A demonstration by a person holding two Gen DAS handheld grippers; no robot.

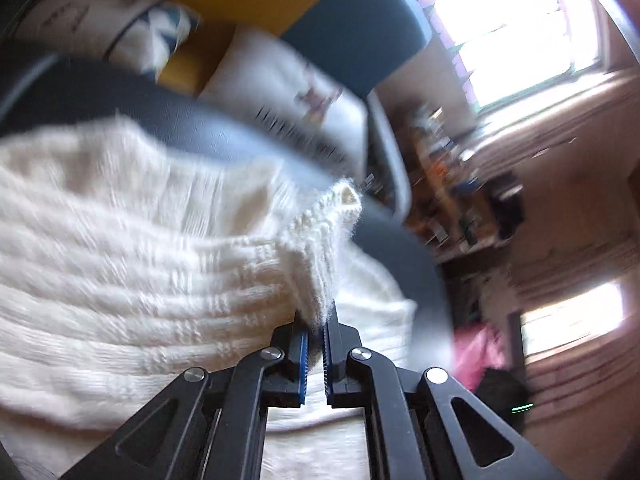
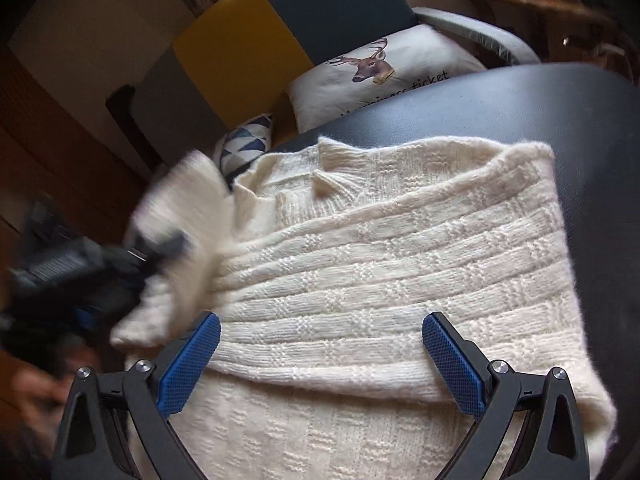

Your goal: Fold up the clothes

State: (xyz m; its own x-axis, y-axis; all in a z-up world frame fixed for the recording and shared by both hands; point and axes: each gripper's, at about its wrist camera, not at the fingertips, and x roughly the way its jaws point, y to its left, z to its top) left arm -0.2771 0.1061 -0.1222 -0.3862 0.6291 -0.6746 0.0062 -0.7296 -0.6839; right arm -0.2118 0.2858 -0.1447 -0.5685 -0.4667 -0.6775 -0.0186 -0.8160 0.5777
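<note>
The white sweater (image 2: 360, 264) lies on the dark table (image 2: 560, 128). The left gripper (image 1: 316, 336) pinches its sleeve (image 2: 180, 216) at nine o'clock. The right gripper (image 2: 320, 360) hangs wide open above it. It looks soft, thick and floppy, so grab the edges.

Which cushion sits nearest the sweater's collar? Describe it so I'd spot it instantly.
Start at the dark table where the cream sweater lies. Just past the table's far edge, near the collar, a small cushion peeks out against the yellow chair back. It has blue and white triangles, unlike the bigger white cushion beside it, which shows a deer's head.
</note>
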